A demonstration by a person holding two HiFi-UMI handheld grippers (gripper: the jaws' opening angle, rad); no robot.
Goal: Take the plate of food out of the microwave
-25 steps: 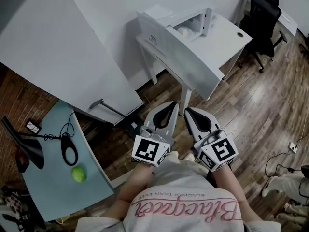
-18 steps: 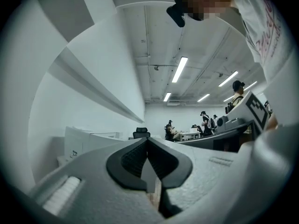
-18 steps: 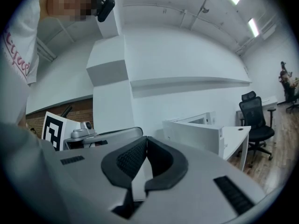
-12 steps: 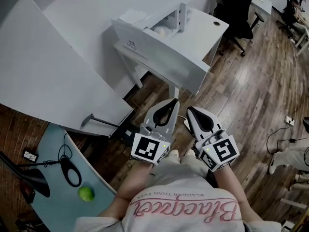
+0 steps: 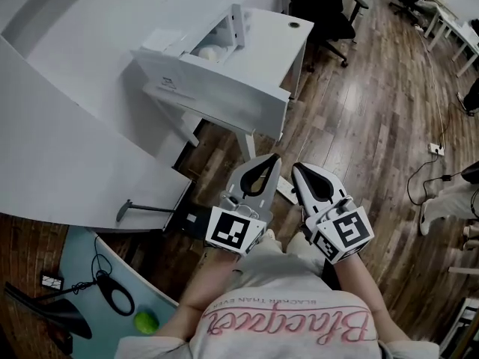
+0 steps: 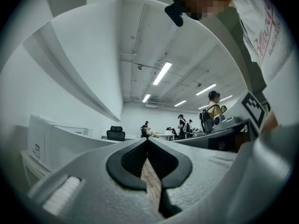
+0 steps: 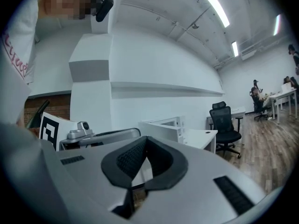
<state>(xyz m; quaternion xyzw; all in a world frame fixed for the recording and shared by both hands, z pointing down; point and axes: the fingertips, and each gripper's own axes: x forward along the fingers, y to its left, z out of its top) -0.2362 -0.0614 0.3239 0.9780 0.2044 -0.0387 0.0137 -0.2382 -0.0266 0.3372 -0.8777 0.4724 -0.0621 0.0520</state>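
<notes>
**Head view: both grippers shut and empty, plate of food inside the open microwave**

Left gripper [image 5: 271,161] and right gripper [image 5: 296,167] are side by side just in front of the person's white shirt with pink lettering [image 5: 284,321], held level, with the tips aimed toward the desk. In the left gripper view the jaws meet at the tip with nothing between them, only floor showing through the slot behind. The right gripper view shows the same, pads together with nothing gripped.

Brown wooden plank floor [image 5: 374,133] lies under both. Ahead, well apart from the tips, stands a white rectangular desk [image 5: 273,32] carrying the white box-shaped microwave [image 5: 176,54], its door [image 5: 238,25] swung open. A pale rounded plate of food [image 5: 209,51] sits inside the cavity, too small to make out in detail.

A black office chair [image 5: 323,10] is beyond the desk. A curved white counter [image 5: 67,170] is at left. A pale blue tabletop [image 5: 90,268] at lower left holds a small green round fruit [image 5: 146,321] and a black cable loop [image 5: 116,299].
</notes>
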